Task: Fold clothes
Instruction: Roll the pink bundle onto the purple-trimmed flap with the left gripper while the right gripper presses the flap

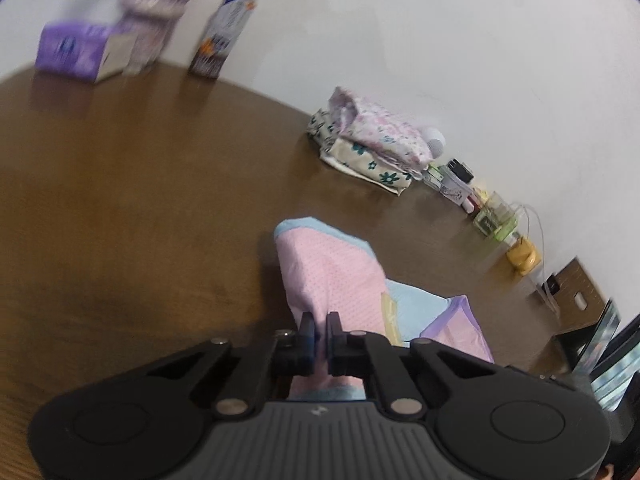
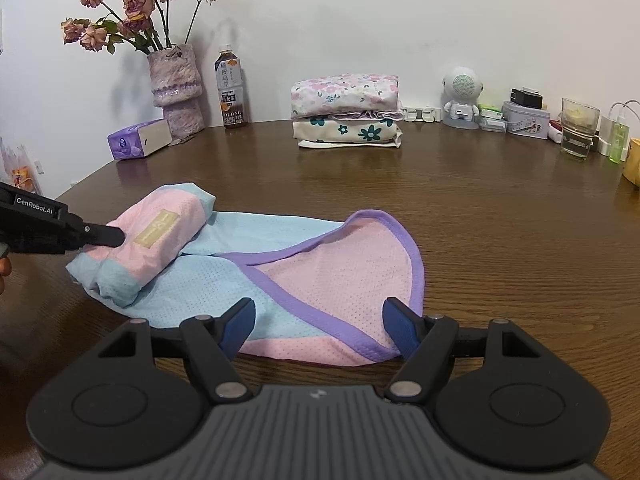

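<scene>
"GenRobot.AI" marks left gripper (image 2: pixel 114 236), clamped on garment (image 2: pixel 256 276); right gripper (image 2: pixel 319 326) spread apart.

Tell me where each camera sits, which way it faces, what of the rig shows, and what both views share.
Left wrist: on the left gripper, looking along its fingers, shut on the pink and blue garment, toward the far wall.
Right wrist: on the right gripper, low over the table, fingers open above the garment's near edge; the left gripper enters at the left.
Shared: the garment, the stack of folded clothes, the tea bottle and the tissue box.
</scene>
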`<state>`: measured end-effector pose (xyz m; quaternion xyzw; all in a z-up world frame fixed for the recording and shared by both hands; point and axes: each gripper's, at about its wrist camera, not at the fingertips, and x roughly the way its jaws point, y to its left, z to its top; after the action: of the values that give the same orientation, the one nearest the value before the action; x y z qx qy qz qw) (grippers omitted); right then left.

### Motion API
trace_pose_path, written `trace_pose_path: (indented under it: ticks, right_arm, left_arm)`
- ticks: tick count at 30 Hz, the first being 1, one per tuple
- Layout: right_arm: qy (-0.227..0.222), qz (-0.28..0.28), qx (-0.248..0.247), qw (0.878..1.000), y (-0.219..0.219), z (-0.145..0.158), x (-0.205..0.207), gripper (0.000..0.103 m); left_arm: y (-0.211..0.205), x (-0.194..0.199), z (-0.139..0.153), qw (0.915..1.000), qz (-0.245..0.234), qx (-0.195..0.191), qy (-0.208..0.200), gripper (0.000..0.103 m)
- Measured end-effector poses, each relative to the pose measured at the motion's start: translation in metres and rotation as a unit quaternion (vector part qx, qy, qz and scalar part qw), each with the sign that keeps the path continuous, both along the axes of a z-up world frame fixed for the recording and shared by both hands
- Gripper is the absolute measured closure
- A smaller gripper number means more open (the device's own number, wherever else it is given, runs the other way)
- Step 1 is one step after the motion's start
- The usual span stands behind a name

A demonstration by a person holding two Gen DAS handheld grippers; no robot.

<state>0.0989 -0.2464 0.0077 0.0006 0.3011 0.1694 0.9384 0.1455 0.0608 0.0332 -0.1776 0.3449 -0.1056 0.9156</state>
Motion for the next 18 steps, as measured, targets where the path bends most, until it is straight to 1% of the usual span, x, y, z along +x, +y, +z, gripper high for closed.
trace_pose_path:
  ticks: [1,3,4,5,7,9,10,11,14,15,18]
  right_arm:
    - [-0.001,0.0,0.001,1.0,-0.001,0.0,0.0,0.031]
    - [-0.004,0.001,0.006,1.0,-0.003,0.002,-0.002,0.031]
    - [-0.006,0.002,0.008,1.0,-0.004,0.003,-0.002,0.031]
    - [-0.008,0.003,0.012,1.0,-0.006,0.004,-0.003,0.031]
    - [-0.013,0.006,0.02,1.0,-0.008,0.005,-0.006,0.031]
    - [-0.017,0.011,0.029,0.999,-0.012,0.006,-0.009,0.03]
    - [-0.02,0.013,0.034,0.999,-0.014,0.007,-0.011,0.03]
    - [-0.022,0.015,0.039,0.999,-0.015,0.007,-0.013,0.03]
    - [-0.028,0.019,0.052,0.998,-0.021,0.009,-0.017,0.03]
    - [-0.029,0.019,0.056,0.998,-0.024,0.01,-0.018,0.03]
    - [-0.031,0.016,0.063,0.997,-0.031,0.011,-0.021,0.03]
  left_arm:
    - [-0.008,0.0,0.007,0.9995,-0.006,0.03,-0.008,0.099]
    - [-0.025,0.001,0.021,0.9954,-0.017,0.091,-0.025,0.099]
    - [-0.033,0.002,0.028,0.9918,-0.023,0.121,-0.033,0.099]
    - [-0.044,0.003,0.033,0.9864,-0.03,0.156,-0.04,0.099]
    - [-0.072,0.007,0.042,0.9696,-0.049,0.234,-0.053,0.099]
    - [-0.103,0.008,0.043,0.9479,-0.074,0.303,-0.064,0.099]
    - [-0.119,0.008,0.043,0.9351,-0.087,0.336,-0.069,0.099]
    - [-0.134,0.008,0.041,0.9241,-0.101,0.361,-0.072,0.099]
    - [-0.174,0.003,0.03,0.8991,-0.133,0.409,-0.082,0.099]
    - [-0.181,0.002,0.026,0.8977,-0.14,0.41,-0.083,0.099]
    - [-0.191,-0.004,0.022,0.9078,-0.154,0.382,-0.082,0.098]
